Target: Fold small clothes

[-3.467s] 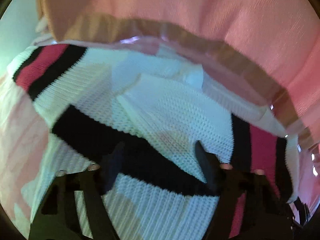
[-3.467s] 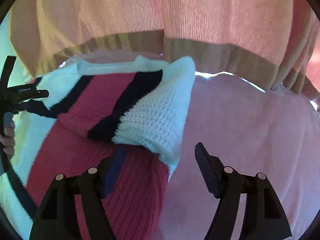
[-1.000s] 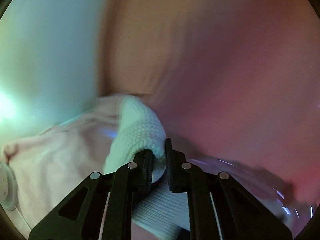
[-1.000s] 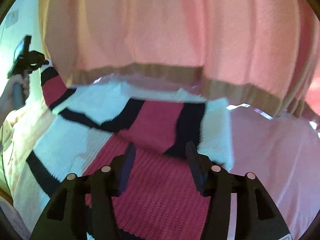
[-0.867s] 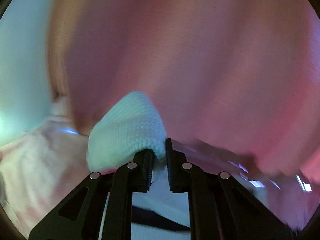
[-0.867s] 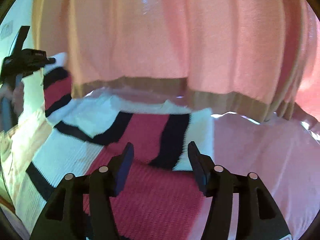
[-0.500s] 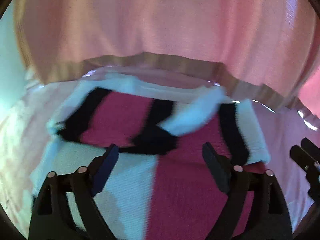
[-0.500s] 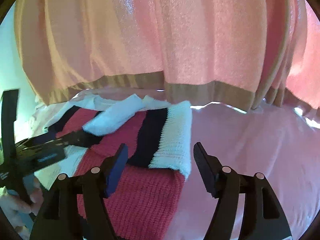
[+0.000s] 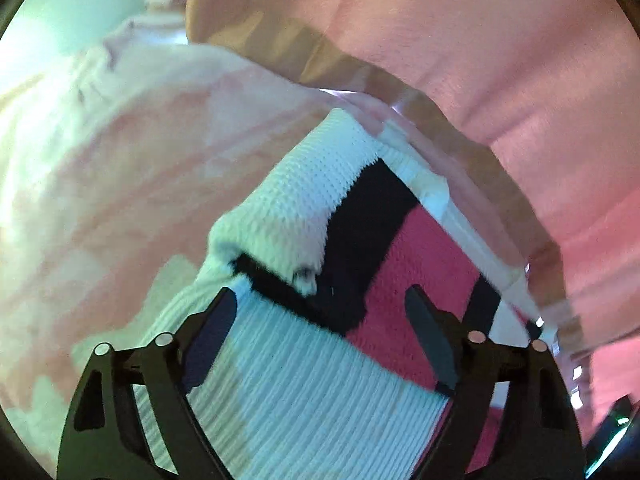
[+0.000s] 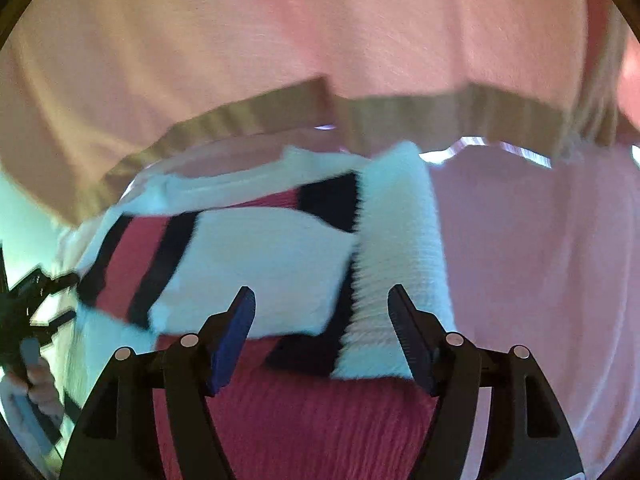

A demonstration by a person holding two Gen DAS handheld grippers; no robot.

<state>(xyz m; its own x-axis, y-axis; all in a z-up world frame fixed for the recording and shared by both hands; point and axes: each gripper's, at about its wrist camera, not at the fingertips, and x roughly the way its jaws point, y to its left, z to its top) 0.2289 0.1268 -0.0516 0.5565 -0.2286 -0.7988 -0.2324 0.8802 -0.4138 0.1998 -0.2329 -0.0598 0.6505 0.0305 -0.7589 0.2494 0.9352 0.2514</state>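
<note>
A knit sweater (image 9: pixel 304 384) with white, black and red-pink bands lies on a pale pink cloth-covered surface (image 9: pixel 100 168). In the left wrist view a folded white sleeve part (image 9: pixel 296 200) lies on its left side. My left gripper (image 9: pixel 320 320) is open and empty just above the sweater. In the right wrist view the sweater (image 10: pixel 256 264) shows a white sleeve panel folded over its middle and a white ribbed cuff (image 10: pixel 400 248) on the right. My right gripper (image 10: pixel 320 320) is open and empty over it. The left gripper (image 10: pixel 28 320) shows at the far left.
A pink curtain with a tan hem (image 10: pixel 320 40) hangs just behind the sweater across the back; it also fills the upper right of the left wrist view (image 9: pixel 460 40). Bare pink cloth (image 10: pixel 540 280) lies right of the sweater. A pale wall (image 9: pixel 72 0) stands at the far left.
My left gripper carried the white sleeve across, let it go onto the sweater and now stands open. My right gripper stayed open and shifted slightly over the sweater.
</note>
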